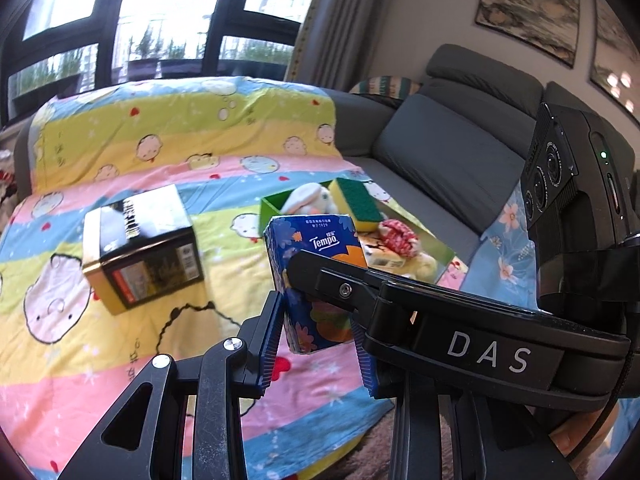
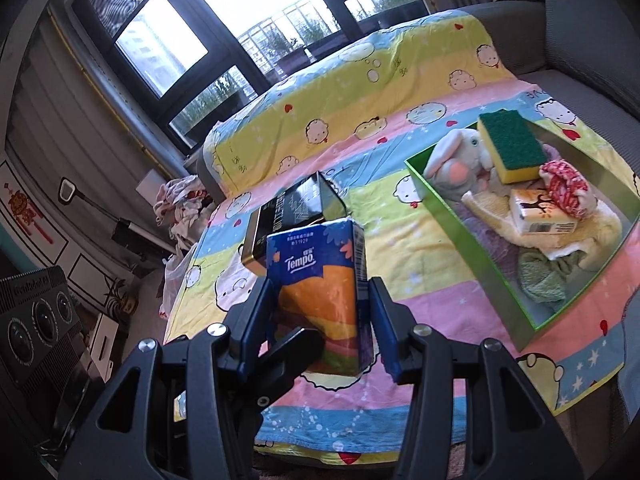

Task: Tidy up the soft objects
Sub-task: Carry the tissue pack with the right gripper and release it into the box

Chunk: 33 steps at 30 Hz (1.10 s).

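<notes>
A blue and orange Tempo tissue pack (image 1: pixel 316 280) (image 2: pixel 324 292) is held upright above the striped cartoon blanket (image 1: pixel 120 352). My left gripper (image 1: pixel 320 344) is shut on its lower sides. My right gripper (image 2: pixel 324 320) flanks the same pack with its blue pads (image 2: pixel 384 332) against or very near its sides; its black finger (image 1: pixel 400 300) crosses the left wrist view. A green tray (image 2: pixel 476 248) at the right holds a plush rabbit (image 2: pixel 456 160), a green-yellow sponge (image 2: pixel 512 144), a small tissue pack (image 2: pixel 544 216), a red-white cloth ball (image 2: pixel 564 188) and towels.
A black and gold box (image 1: pixel 140 256) (image 2: pixel 296 208) lies on the blanket behind the pack. A grey sofa (image 1: pixel 452 148) runs along the right. Windows stand behind the sofa. A pile of clothes (image 2: pixel 180 204) lies on the floor at the left.
</notes>
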Motion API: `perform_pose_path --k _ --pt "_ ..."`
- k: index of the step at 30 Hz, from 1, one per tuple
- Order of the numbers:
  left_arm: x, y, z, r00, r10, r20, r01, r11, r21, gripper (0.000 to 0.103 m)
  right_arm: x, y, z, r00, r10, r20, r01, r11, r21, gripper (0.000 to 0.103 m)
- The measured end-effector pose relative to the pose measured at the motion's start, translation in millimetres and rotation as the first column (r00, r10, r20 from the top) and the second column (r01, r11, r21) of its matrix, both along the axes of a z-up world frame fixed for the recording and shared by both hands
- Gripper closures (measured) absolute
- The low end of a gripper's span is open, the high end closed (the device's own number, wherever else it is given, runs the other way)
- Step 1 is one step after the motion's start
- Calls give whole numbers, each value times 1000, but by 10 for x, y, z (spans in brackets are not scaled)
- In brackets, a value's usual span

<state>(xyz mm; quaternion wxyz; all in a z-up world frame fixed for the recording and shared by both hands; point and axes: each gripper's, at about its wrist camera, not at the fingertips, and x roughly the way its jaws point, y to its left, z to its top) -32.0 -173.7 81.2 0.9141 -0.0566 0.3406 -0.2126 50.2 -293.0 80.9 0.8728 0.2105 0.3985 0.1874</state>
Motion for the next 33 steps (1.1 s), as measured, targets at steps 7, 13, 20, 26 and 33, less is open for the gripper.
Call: perform_pose_path --k 7,13,20,26,33 --pt "36 -226 36 999 -43 7 43 999 18 69 -30 -208 15 999 -49 5 49 999 21 54" --pt "76 -352 46 997 -76 8 75 997 28 69 -62 -347 25 996 -84 8 84 996 33 54" --pt "116 -479 61 994 -109 14 109 994 25 69 -65 -476 44 993 -120 11 120 992 36 53" --pt "173 -609 66 990 -142 13 142 990 26 69 -65 -595 46 988 -156 9 156 987 37 53" --pt "255 -798 54 983 -182 10 182 983 28 69 -44 -773 37 980 -199 4 199 979 35 53"
